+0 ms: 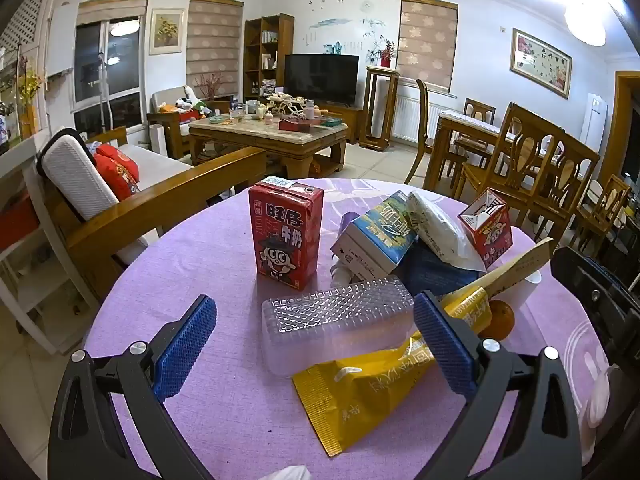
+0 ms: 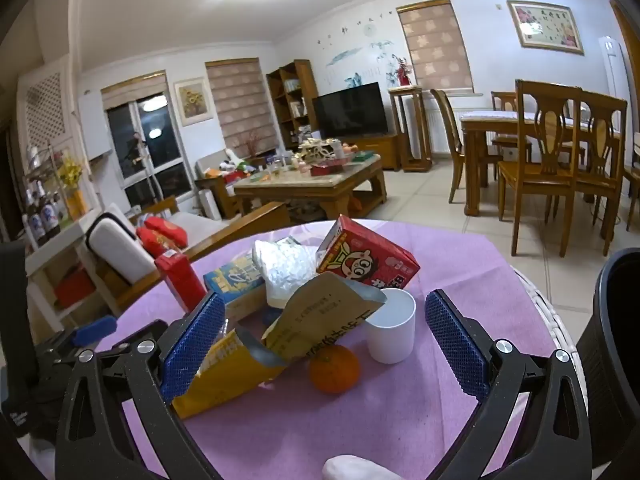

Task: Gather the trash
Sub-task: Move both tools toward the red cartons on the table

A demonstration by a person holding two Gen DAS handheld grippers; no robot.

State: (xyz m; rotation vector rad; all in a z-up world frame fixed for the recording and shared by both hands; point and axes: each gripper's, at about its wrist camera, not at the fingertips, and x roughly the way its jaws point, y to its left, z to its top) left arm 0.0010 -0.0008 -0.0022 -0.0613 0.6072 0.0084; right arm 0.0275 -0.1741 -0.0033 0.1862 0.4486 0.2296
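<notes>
A pile of trash lies on the round table with the purple cloth (image 1: 208, 412). In the left wrist view I see an upright red milk carton (image 1: 286, 232), a clear plastic tray (image 1: 340, 318), a yellow pouch (image 1: 360, 392), a blue-white box (image 1: 380, 236), a crumpled white bag (image 1: 440, 232) and a tilted small red carton (image 1: 486, 228). My left gripper (image 1: 316, 344) is open, its jaws on either side of the clear tray. My right gripper (image 2: 326, 344) is open over a brown paper pouch (image 2: 320, 320), an orange (image 2: 333, 368) and a white cup (image 2: 391, 330).
A black bin (image 2: 612, 344) stands at the right of the table. A wooden sofa (image 1: 132, 208) stands behind the table at the left, and dining chairs (image 1: 532, 176) at the right. A cluttered coffee table (image 1: 268, 132) and TV (image 1: 321, 78) are farther back.
</notes>
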